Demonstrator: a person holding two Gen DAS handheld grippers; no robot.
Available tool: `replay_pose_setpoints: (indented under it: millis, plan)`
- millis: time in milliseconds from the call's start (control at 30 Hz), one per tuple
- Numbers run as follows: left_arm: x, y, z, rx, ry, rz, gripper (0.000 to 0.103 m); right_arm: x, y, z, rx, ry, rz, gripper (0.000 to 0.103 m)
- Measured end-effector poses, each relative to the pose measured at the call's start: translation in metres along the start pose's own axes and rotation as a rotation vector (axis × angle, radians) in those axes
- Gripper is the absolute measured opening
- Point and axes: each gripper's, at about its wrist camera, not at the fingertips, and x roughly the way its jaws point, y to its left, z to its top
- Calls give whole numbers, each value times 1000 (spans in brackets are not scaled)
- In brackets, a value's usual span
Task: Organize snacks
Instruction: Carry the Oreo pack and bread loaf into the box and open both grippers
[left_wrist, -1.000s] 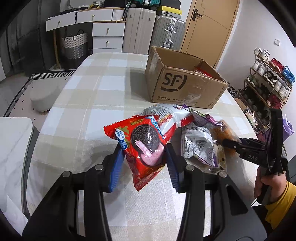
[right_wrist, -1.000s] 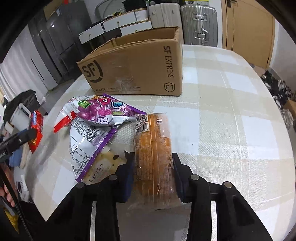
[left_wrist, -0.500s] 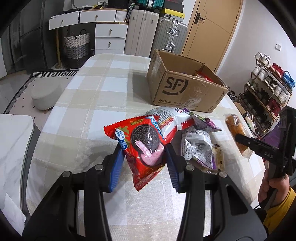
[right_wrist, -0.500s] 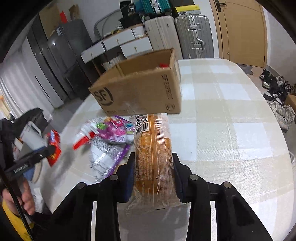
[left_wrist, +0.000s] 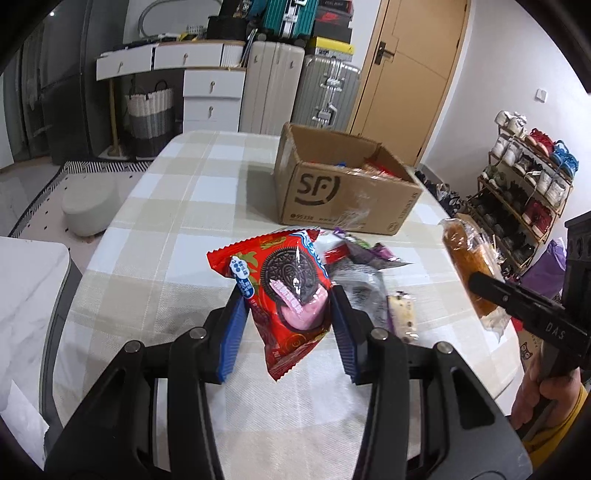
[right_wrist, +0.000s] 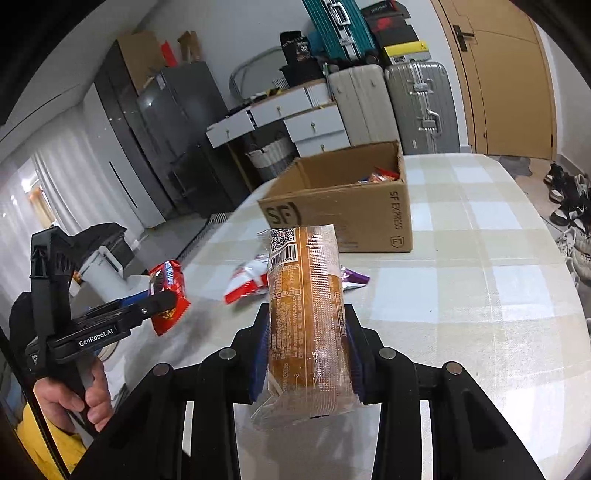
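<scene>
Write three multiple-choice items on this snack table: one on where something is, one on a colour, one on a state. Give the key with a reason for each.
1. Where is the cardboard box relative to the loose snack packets?
A. On the floor
B. On the table behind them
C. Under them

2. What colour is the cookie packet in the left gripper?
A. Red
B. Green
C. Yellow

3. What state is the right gripper in?
A. Open and empty
B. Resting on the box
C. Shut on the wrapped orange cake

Key:
1 B, the box stands on the checked tablecloth beyond the pile.
2 A, the wrapper is red with a dark sandwich cookie printed on it.
3 C, both pads press the sides of the cake, which is clear of the table.
</scene>
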Motion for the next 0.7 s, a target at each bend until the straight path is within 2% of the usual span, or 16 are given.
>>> replay_pose_setpoints:
  millis: [233,333,433,533,700]
  plan:
    - [-38,-24,-9,41,-89,-6,41,-31,20,-9,-24,-81,29,36]
    - [-44,-29,-11,45,-86,-22,41,-35,23,-12,-31,-88,25,36]
    - [-46,-27,-11,16,-66,-70,41,-37,21,-11,-24,-90,19,36]
    - [-48,-26,0,16,-68,-63,41,-37,17,-9,-5,-93,10,36]
    - [-53,-15,27,-53,-60,-105,41,-37,15,7,28,-102,19,36]
